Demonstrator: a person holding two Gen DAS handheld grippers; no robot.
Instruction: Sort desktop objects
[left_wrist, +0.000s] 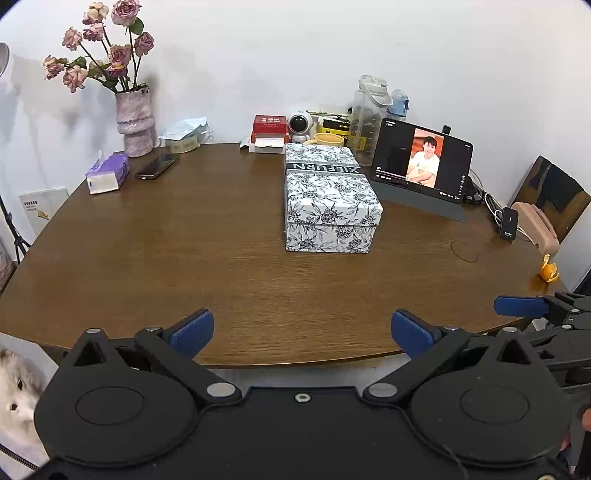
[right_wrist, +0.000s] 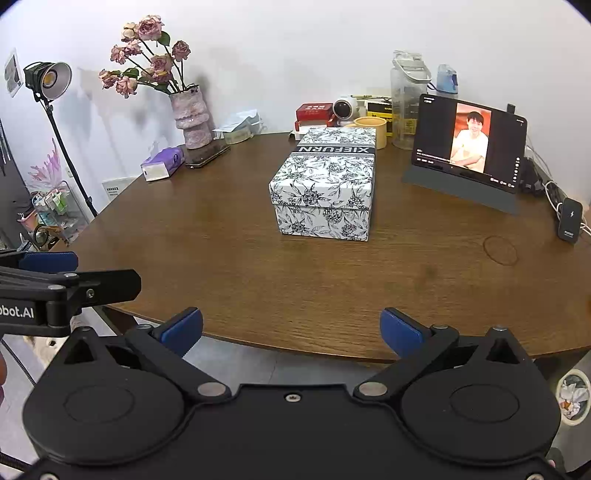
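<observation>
Far left, back edge of the table (left_wrist: 155, 266): vase of dried roses (left_wrist: 135, 122) against the wall, purple tissue pack (left_wrist: 108, 173) and a dark phone (left_wrist: 157, 166) lying flat just in front of it. These look parked out of the working area, probably not yet sorted.

Left tongs (left_wrist: 302, 334): spread wide, nothing between the blue pads (left_wrist: 192, 332), hovering over the near table edge and aimed toward the middle. Likely a ready pose before a first reach.

Centre: floral lidded box (left_wrist: 328, 199), long axis running away from both cameras, a dark band with lettering across the lid. Lid on, so contents cannot be told. It stands alone in open table, well apart from both tongs; my guess is it serves as the bin for sorting, and the lid would need lifting first.

Behind the box, along the wall: red carton (left_wrist: 269, 123), small white round gadget (left_wrist: 301, 127), yellow cup (left_wrist: 330, 139), clear water jug (left_wrist: 367, 118) that looks near empty, blue-capped bottle (left_wrist: 399, 103).

Right: tablet (left_wrist: 423, 162) propped on its folding stand, screen lit; black charger (left_wrist: 508, 223) with cables at the edge; orange peel (left_wrist: 549, 273) near the rim.

Right tongs (right_wrist: 291, 330): also wide open and empty, over the near edge, beside the left one.
</observation>
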